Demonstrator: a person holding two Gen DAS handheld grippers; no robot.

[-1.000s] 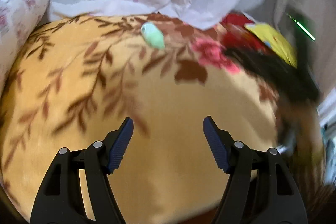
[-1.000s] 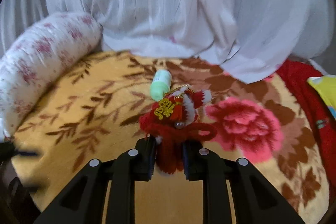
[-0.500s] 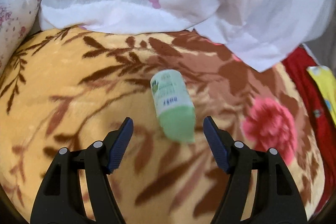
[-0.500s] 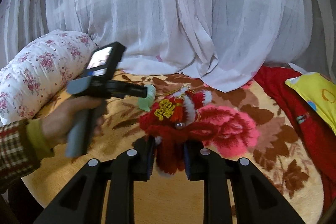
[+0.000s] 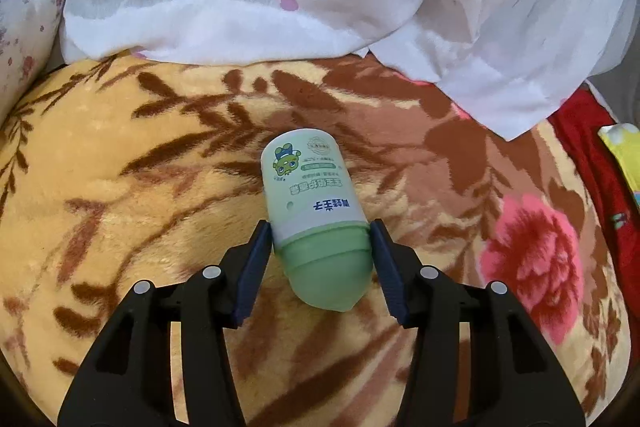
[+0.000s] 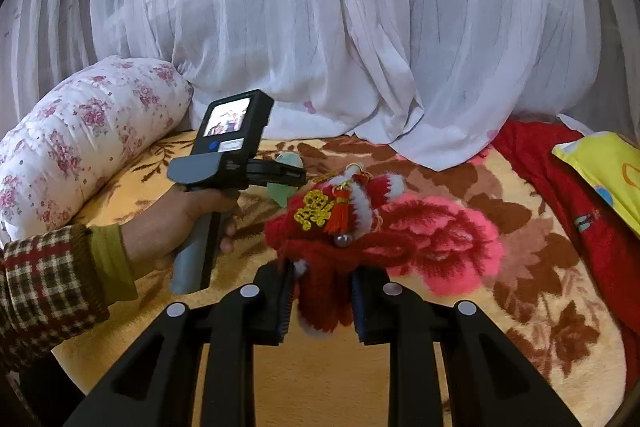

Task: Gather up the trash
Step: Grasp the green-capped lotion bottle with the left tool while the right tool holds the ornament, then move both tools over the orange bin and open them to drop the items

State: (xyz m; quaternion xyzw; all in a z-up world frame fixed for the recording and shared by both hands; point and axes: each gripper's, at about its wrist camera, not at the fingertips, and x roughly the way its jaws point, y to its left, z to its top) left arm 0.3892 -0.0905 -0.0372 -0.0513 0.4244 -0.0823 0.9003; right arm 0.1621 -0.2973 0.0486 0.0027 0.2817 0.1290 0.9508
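Now left hand-held gripper brackets green bottle.

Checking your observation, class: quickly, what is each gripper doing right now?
Left gripper: pads against the green bottle, shut on it.
Right gripper: shut on the red ornament.

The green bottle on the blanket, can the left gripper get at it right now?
Probably yes. The green bottle lies on the blanket with its cap end already between the left gripper fingers, nothing blocking; the jaws look close to both sides.
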